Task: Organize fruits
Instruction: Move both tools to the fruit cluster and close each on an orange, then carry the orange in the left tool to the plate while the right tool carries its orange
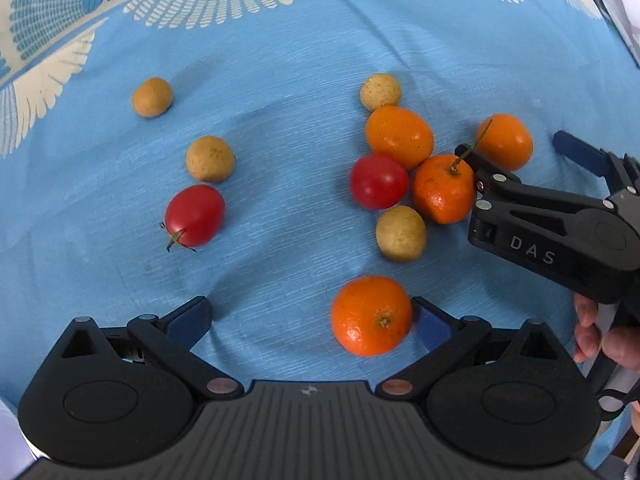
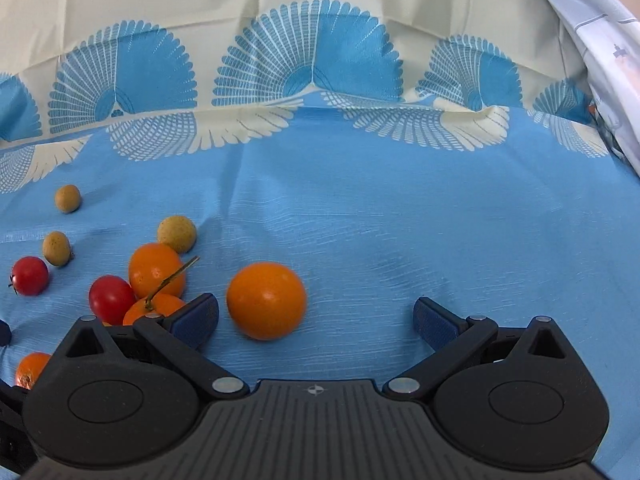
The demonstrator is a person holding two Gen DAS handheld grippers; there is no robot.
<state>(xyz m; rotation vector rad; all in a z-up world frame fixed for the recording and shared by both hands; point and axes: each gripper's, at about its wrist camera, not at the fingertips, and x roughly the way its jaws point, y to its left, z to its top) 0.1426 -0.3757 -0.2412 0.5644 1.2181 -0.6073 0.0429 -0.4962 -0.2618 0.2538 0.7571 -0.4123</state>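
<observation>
While fruits lie mixed on the cloth (image 2: 360,208), sorting looks barely begun. Left gripper (image 1: 312,320) and right gripper (image 2: 316,316): fingers apart, empty. Oranges (image 1: 399,136), tomatoes (image 1: 194,214) unsorted.

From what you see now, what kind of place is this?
Probably a home table: a blue patterned tablecloth carries loose oranges, tomatoes and small tan fruits. No walls or furniture show.

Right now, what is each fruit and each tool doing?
Left tool: open, holding nothing.
Right tool: open, holding nothing.
Round orange mandarin nearest the left tool: lying loose beside one fingertip.
Smooth orange mandarin by the right tool: loose on the cloth, ungripped.
Red cherry tomato with green stem: lying alone.
Blue patterned cloth: spread flat, slightly wrinkled.
</observation>
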